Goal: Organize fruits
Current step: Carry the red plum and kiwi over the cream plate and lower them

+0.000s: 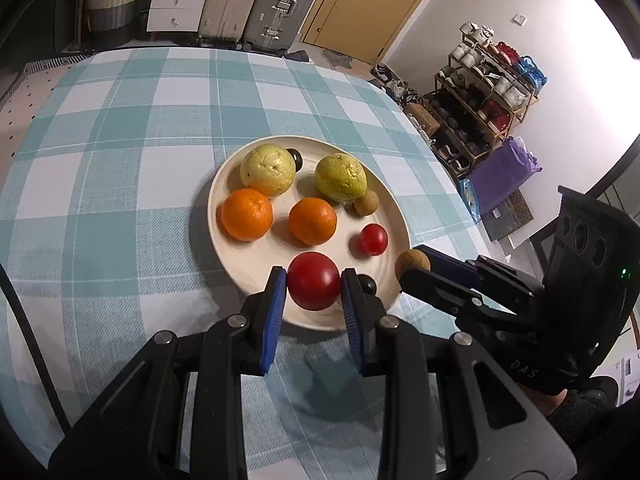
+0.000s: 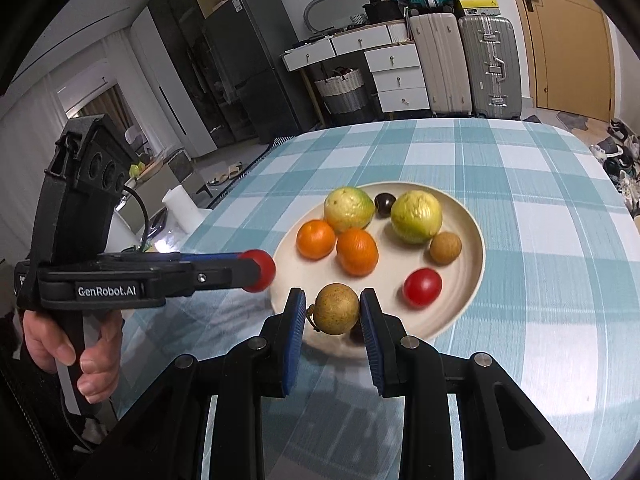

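Note:
A cream plate [image 1: 248,268] [image 2: 468,280] on the checked tablecloth holds two green guavas [image 1: 269,169], two oranges [image 1: 247,214], a small red tomato [image 1: 373,239] [image 2: 422,287], a brown longan [image 1: 365,202] [image 2: 445,247] and dark round fruits [image 1: 296,157]. My left gripper [image 1: 314,286] [image 2: 262,270] is shut on a larger red tomato [image 1: 314,286] above the plate's near rim. My right gripper [image 2: 333,308] [image 1: 414,266] is shut on a second brown longan [image 2: 336,308] [image 1: 412,263], just above the plate's near right edge. Another dark fruit [image 1: 367,284] lies under it.
The table's far edge faces suitcases [image 2: 464,64], white drawers [image 2: 396,76] and a wicker basket [image 2: 344,92]. A shoe rack [image 1: 480,92] stands to the right of the table. A white roll [image 2: 182,204] stands beyond the left edge.

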Available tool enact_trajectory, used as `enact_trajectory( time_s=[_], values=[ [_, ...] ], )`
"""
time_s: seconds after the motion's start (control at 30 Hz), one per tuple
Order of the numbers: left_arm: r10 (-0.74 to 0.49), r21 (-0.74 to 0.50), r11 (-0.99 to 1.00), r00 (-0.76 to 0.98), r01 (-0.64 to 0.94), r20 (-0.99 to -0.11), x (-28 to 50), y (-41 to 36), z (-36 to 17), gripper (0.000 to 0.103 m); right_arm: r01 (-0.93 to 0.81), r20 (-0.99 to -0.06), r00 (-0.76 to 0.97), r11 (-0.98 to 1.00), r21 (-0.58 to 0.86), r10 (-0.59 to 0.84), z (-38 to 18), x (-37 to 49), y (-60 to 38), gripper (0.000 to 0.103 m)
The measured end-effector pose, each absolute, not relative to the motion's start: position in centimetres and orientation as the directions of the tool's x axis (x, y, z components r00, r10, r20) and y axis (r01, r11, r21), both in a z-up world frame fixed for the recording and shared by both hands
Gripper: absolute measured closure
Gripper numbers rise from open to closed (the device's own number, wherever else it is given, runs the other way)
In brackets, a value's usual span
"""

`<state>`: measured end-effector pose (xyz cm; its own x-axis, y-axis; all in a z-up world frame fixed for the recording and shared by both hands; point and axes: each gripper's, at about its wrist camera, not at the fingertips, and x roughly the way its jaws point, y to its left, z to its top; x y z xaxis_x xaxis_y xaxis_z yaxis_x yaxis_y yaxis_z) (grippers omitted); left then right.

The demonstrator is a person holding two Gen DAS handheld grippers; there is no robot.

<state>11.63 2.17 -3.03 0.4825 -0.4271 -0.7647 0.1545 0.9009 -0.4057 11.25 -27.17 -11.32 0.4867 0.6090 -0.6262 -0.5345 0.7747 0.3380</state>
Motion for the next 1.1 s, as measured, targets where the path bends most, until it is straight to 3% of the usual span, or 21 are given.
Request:
enact_trajectory(
  time_s=[1.1],
  values=[
    [-0.43, -0.411, 0.901, 0.412, 0.139, -0.803, 17.3, 0.8, -6.7, 0.078, -0.486, -0.652, 0.497, 0.806, 0.337, 0.572, -13.3, 18.3, -26.7, 0.074]
  ],
)
